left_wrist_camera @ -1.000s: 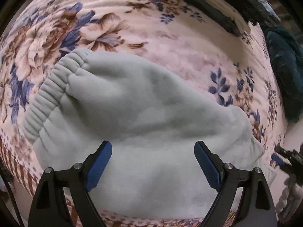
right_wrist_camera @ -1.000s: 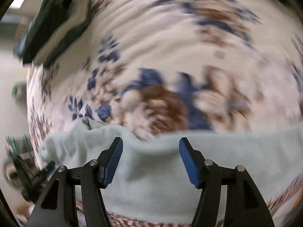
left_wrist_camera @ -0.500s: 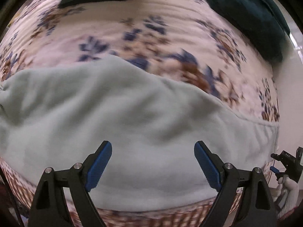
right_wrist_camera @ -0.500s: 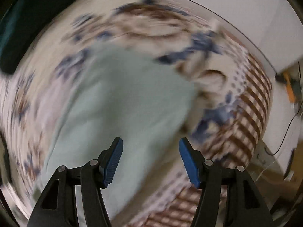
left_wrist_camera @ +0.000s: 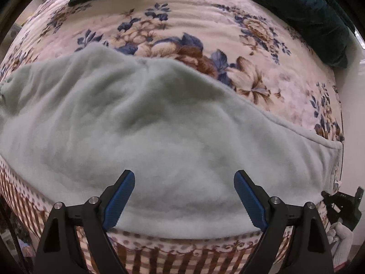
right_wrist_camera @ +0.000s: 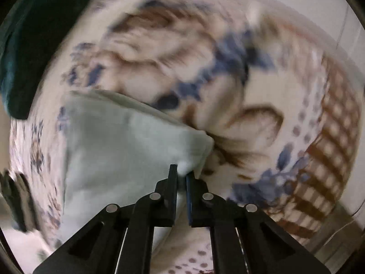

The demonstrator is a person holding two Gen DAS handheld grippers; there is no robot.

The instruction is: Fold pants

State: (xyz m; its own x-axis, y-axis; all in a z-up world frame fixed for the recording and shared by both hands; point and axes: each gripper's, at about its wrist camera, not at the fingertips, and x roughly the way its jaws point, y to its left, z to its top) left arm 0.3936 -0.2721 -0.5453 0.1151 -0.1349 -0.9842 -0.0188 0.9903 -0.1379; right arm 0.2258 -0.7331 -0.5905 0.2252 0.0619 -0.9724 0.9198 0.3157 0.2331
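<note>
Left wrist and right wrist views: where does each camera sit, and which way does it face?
Left wrist: behind the open left tongs, facing the pale green pants on the floral blanket.
Right wrist: behind the right tongs, shut on a pants corner; blurred.
Shared: pants, blanket, dark teal cushion.

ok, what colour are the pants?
Pale mint green pants, plain fleece, no pattern. Clearest in the left wrist view.

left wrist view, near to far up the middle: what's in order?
left gripper, open, over the cloth → pale green pants → floral bedspread → dark teal blanket at the far right corner.
</note>
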